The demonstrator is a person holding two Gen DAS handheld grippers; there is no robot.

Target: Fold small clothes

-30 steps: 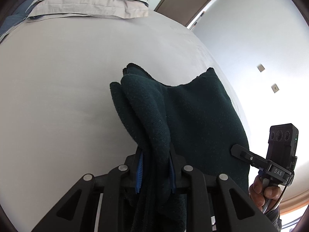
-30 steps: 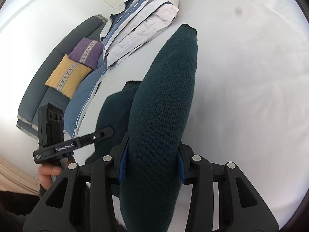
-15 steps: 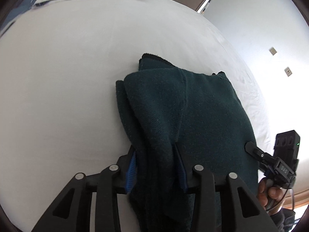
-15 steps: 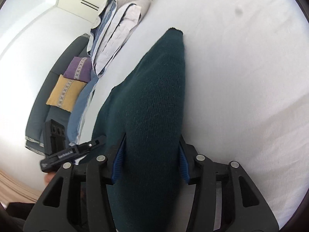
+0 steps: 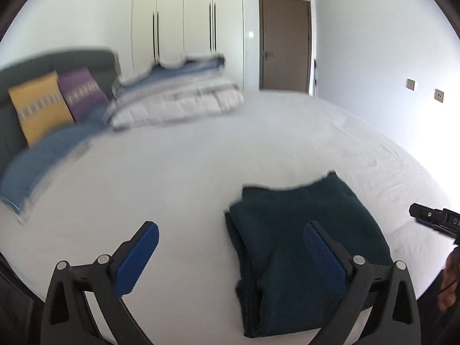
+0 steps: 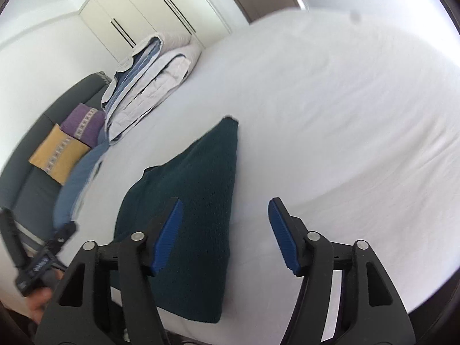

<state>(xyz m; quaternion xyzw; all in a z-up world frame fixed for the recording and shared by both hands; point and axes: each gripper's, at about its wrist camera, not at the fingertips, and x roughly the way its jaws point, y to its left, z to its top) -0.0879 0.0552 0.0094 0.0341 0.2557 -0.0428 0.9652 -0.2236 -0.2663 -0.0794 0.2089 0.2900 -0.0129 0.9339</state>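
Observation:
A dark green knitted garment [image 5: 299, 230] lies folded flat on the white bed [image 5: 201, 158]; it also shows in the right wrist view [image 6: 195, 210]. My left gripper [image 5: 230, 235] is open and empty, raised above the bed, its right finger over the garment's near part. My right gripper [image 6: 224, 215] is open and empty, its left finger over the garment's right edge. The right gripper's tip shows in the left wrist view [image 5: 431, 220]; the left gripper shows in the right wrist view [image 6: 43, 256].
Folded white and blue bedding [image 5: 178, 100] is stacked at the far side of the bed. A yellow cushion [image 5: 37, 103] and a purple cushion [image 5: 82, 92] lean on a dark grey headboard. Wardrobe doors and a brown door [image 5: 284, 43] stand beyond.
Both grippers have opened and let go of the garment, which now lies folded on the bed. Both grippers have lifted and tilted up, showing the room.

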